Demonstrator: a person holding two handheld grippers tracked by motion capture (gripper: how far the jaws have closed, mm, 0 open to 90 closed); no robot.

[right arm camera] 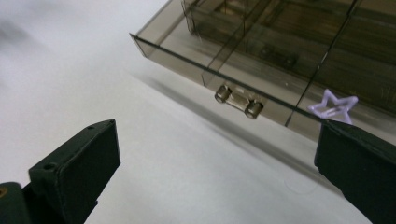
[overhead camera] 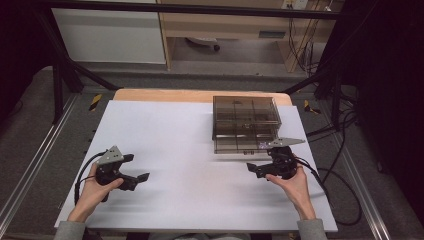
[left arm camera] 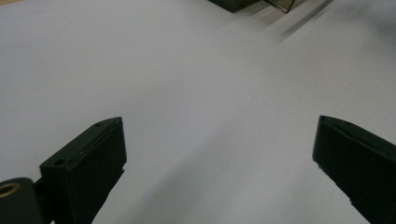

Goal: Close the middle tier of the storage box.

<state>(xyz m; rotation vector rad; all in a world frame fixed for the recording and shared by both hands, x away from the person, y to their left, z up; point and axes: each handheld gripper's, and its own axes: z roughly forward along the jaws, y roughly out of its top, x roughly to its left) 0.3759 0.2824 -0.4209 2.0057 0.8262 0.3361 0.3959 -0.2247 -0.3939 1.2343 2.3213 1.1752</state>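
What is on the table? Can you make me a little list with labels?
table: white top
box: smoky see-through drawer box at the far right, bottom drawer pulled out
drawer handle: small metal bar on the drawer front
star: small purple star in the open drawer, near its front edge
left gripper: open, holding nothing, over bare table
right gripper: open, holding nothing, just in front of the drawer
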